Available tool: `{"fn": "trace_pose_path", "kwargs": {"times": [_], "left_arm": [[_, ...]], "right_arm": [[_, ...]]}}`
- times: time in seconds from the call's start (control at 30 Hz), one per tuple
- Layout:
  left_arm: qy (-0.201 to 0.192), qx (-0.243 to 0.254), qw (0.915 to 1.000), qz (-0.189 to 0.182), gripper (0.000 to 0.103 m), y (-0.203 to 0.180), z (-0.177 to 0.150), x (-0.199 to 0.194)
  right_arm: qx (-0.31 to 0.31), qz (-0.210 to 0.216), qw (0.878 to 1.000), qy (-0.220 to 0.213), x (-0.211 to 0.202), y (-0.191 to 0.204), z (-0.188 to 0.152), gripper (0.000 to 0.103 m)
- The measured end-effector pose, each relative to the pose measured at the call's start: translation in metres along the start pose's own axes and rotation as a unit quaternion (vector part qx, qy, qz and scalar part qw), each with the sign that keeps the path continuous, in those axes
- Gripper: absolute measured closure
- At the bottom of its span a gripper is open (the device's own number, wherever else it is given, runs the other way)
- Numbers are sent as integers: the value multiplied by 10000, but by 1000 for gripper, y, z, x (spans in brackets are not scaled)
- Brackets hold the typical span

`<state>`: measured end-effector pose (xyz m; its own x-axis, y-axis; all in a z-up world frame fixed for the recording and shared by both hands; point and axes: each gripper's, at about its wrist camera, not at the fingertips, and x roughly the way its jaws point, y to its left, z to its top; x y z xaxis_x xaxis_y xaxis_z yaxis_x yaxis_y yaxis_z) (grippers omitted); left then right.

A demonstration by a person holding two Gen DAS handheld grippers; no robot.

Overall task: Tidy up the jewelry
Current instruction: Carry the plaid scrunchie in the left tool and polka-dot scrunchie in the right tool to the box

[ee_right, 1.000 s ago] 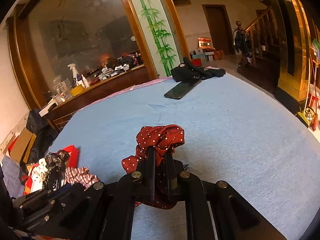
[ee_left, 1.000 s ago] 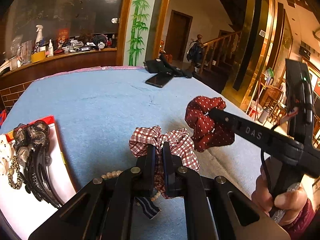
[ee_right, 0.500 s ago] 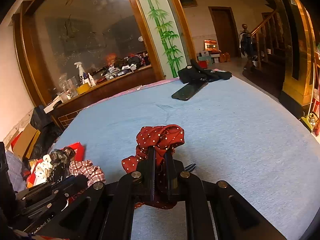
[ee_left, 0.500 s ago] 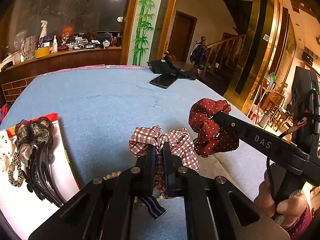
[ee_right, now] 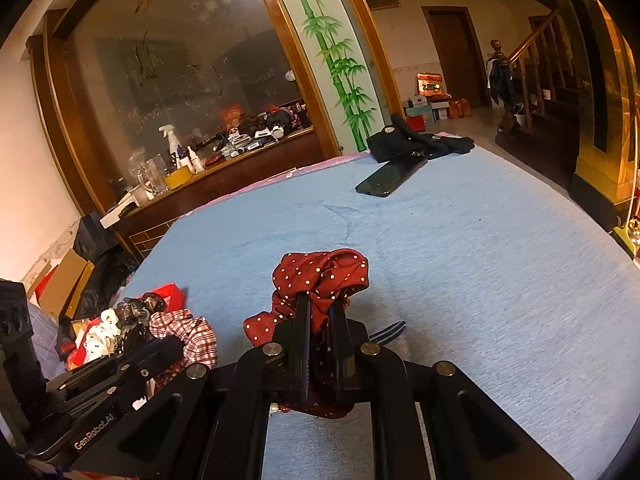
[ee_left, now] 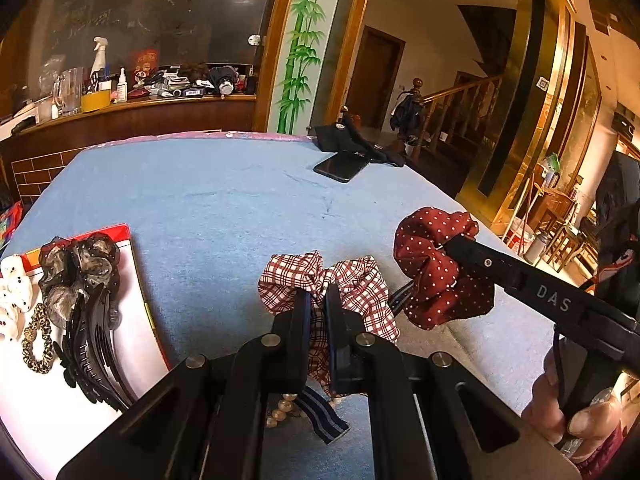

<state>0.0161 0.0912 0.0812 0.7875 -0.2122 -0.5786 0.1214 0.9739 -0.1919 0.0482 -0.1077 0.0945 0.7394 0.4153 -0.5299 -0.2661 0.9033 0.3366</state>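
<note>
My left gripper (ee_left: 318,300) is shut on a red-and-white checked scrunchie (ee_left: 360,284) and holds it above the blue tablecloth. My right gripper (ee_right: 320,308) is shut on a dark red polka-dot scrunchie (ee_right: 320,268), which also shows in the left wrist view (ee_left: 432,268), just right of the checked one. The checked scrunchie also shows in the right wrist view (ee_right: 188,332). A white tray with a red rim (ee_left: 136,320) at the left holds a black claw clip (ee_left: 92,344), a dark scrunchie (ee_left: 76,264), a leopard hair tie (ee_left: 38,340) and a white dotted scrunchie (ee_left: 12,292).
A bead bracelet (ee_left: 280,410) and a navy striped ribbon (ee_left: 324,416) lie on the cloth under my left gripper. A black phone (ee_left: 342,166) and dark cloth (ee_left: 352,140) lie at the table's far side. The table edge drops off at the right.
Both grippers have lifted slightly with their scrunchies still held. The polka-dot scrunchie has stayed close beside the checked one.
</note>
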Motion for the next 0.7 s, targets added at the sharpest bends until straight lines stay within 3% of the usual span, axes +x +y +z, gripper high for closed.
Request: {"fn": "trace_pose_path", "kwargs": {"times": [0.7], "left_arm": [[-187, -63, 9995, 264, 96, 9, 4, -3]], "right_arm": [[-331, 115, 9994, 77, 4, 15, -7, 94]]}}
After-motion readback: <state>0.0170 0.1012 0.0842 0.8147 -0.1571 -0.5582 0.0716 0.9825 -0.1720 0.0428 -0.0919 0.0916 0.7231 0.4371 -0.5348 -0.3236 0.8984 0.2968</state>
